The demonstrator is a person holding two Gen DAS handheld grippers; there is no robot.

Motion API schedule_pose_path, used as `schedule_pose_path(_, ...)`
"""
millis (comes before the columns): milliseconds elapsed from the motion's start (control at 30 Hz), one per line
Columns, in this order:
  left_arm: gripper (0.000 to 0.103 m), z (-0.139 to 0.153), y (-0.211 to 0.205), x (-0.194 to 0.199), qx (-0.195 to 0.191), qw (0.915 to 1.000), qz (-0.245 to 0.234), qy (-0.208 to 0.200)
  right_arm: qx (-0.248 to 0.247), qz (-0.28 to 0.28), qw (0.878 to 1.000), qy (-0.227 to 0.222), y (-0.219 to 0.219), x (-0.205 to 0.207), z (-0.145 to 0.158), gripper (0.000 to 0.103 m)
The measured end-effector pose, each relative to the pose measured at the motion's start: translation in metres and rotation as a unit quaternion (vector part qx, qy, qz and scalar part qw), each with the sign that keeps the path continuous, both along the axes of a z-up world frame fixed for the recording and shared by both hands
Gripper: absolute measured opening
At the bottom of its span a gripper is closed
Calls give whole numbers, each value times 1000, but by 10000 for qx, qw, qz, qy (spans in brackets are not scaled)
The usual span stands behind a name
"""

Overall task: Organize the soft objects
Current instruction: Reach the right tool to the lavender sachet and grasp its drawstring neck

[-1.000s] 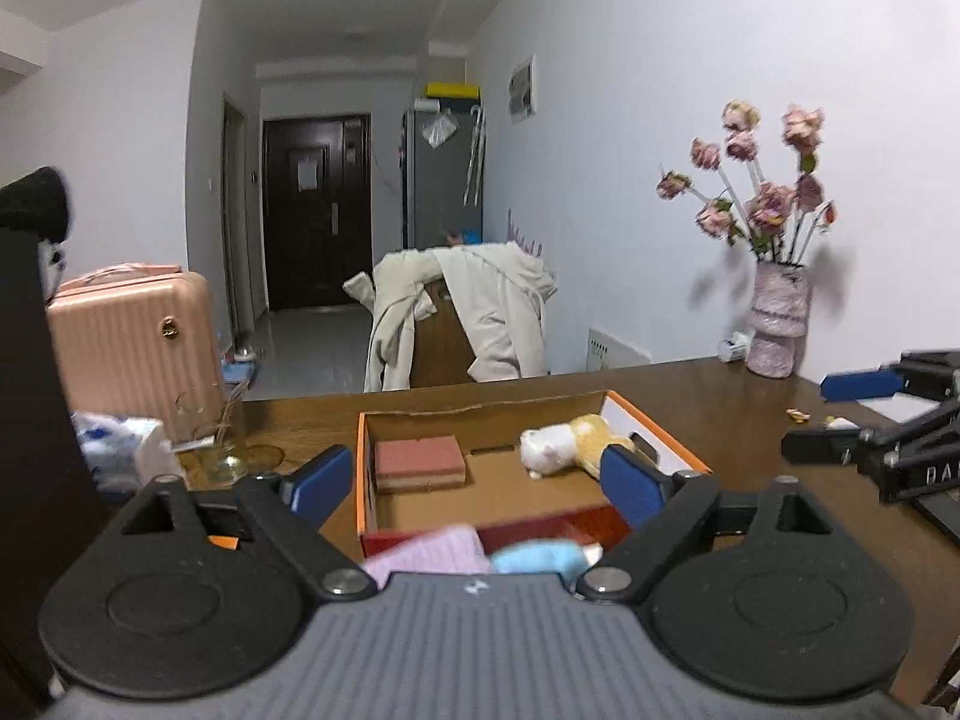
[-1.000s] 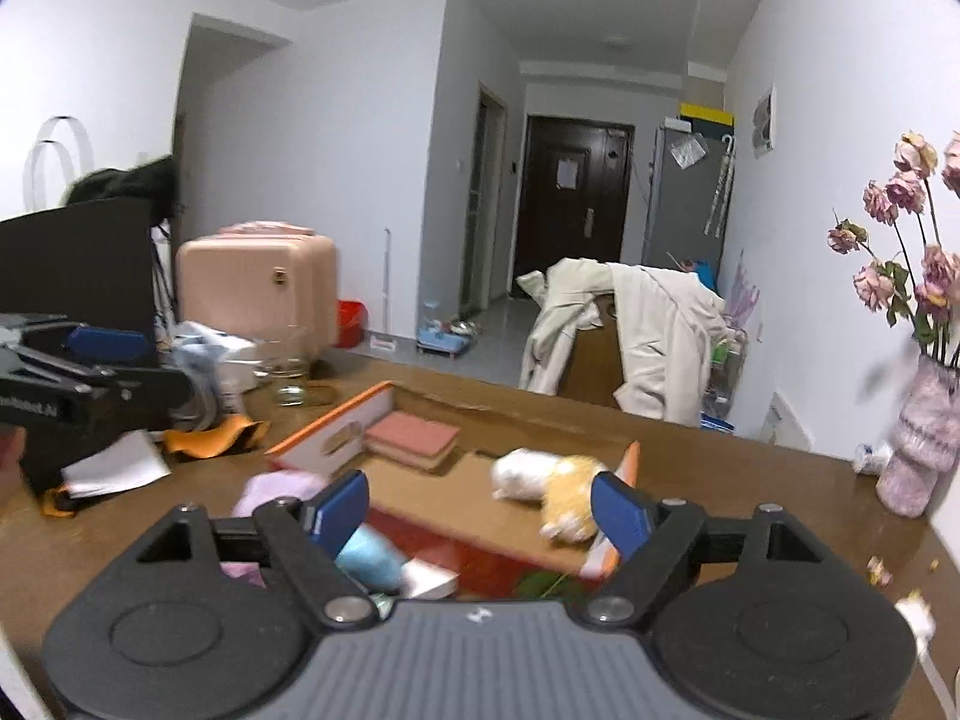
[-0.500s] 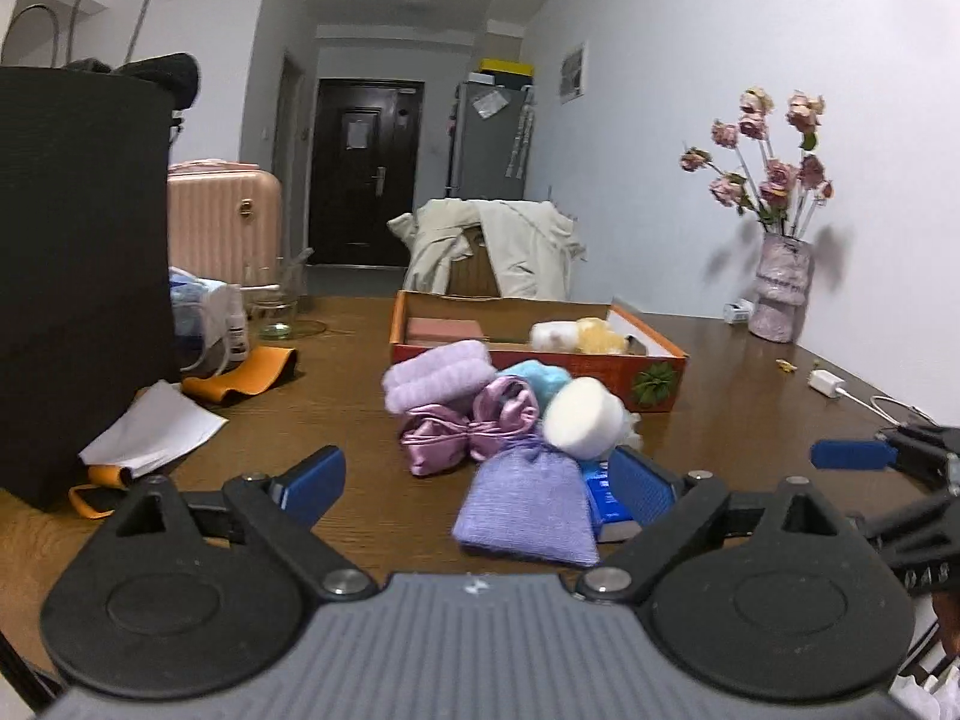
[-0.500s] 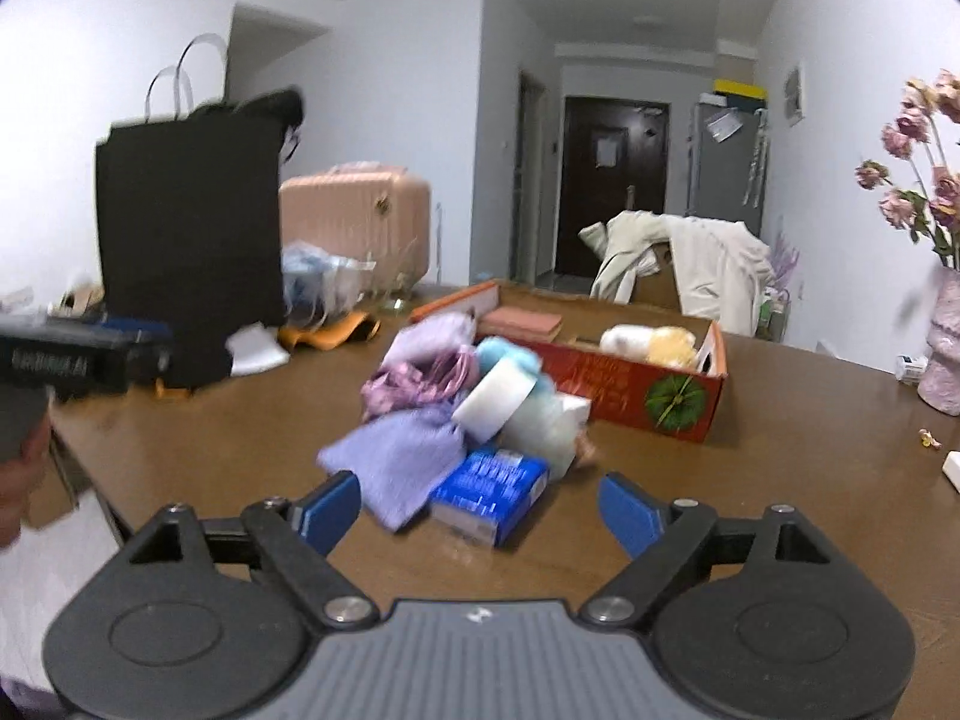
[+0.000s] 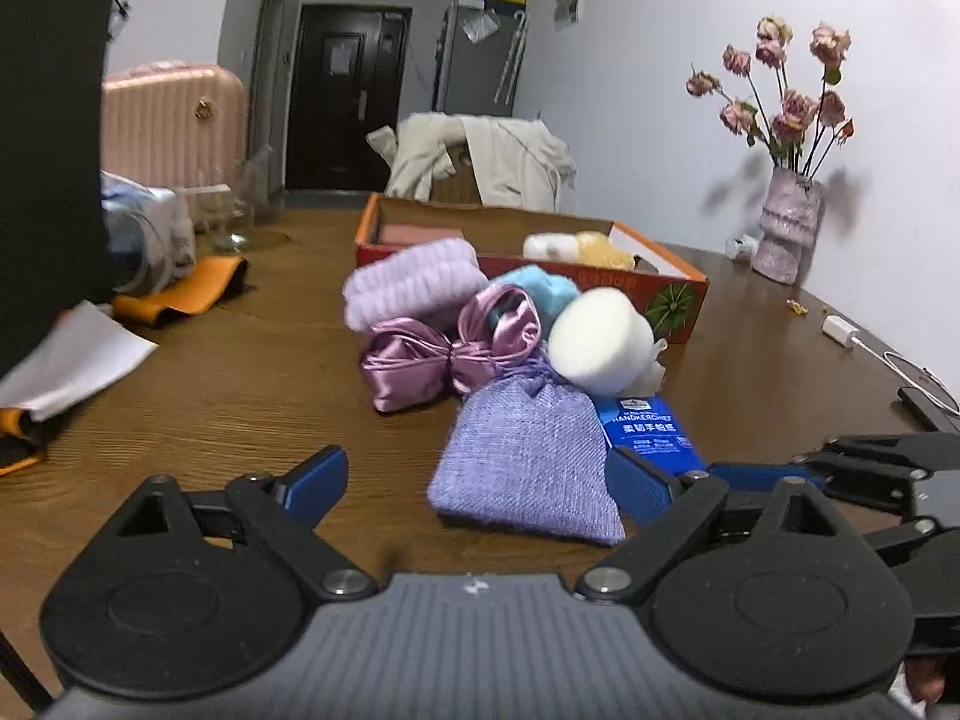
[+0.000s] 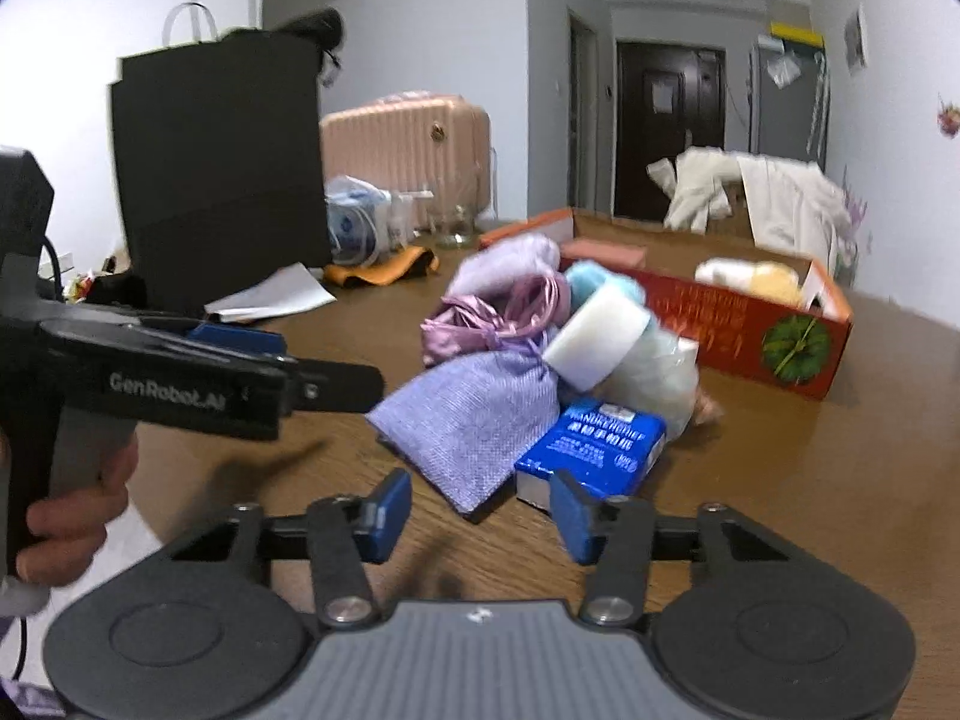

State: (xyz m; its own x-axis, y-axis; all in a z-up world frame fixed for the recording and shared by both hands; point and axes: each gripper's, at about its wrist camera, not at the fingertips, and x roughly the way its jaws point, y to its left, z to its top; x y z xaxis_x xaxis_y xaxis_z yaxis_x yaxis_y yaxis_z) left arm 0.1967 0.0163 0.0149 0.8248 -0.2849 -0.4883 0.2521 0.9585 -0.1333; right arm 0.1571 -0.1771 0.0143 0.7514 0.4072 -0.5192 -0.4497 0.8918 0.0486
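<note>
A pile of soft things lies in front of an orange cardboard box (image 5: 672, 294) (image 6: 780, 330): a lilac woven pouch (image 5: 528, 456) (image 6: 474, 414), a pink satin bag (image 5: 444, 348) (image 6: 486, 312), a lilac towel roll (image 5: 414, 282), a light blue plush (image 5: 534, 291), a white sponge (image 5: 600, 336) (image 6: 594, 330) and a blue tissue pack (image 5: 651, 426) (image 6: 594, 450). The box holds a pink block (image 5: 414, 233) and a white-yellow plush (image 5: 576, 246). My left gripper (image 5: 480, 480) is open just before the pouch. My right gripper (image 6: 477, 513) is open near the pouch and tissue pack.
A black bag (image 6: 222, 168) stands at the left with white paper (image 5: 66, 354) and an orange cloth (image 5: 180, 294) by it. A vase of dried roses (image 5: 786, 228) stands far right. A white cable (image 5: 888, 354) and a phone lie at the right edge.
Both grippers pulled back from above the box and dropped low. The pile now lies just ahead of the fingers. The right gripper's fingers have narrowed somewhat.
</note>
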Motion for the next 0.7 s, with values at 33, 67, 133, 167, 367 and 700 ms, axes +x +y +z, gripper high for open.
schedule_pose_path(33,89,-3,-3,6,-6,10000,-45,39,5,-66,10000,35,0,6,-2,40)
schedule_pose_path(67,84,-6,-7,12,29,9999,-74,96,-29,-186,9998,67,-1,12,-4,39)
schedule_pose_path(133,78,-11,-15,29,118,9995,-100,291,-105,-439,9989,130,-3,23,-8,35)
schedule_pose_path(167,68,-14,-18,36,144,9990,-85,418,-144,-615,9979,144,-6,25,-8,35)
schedule_pose_path(367,34,-19,-14,33,-27,9971,-487,580,-24,-1318,9913,70,-29,26,1,38)
schedule_pose_path(700,66,2,42,-4,705,9975,69,-43,284,-136,9993,188,11,31,10,42)
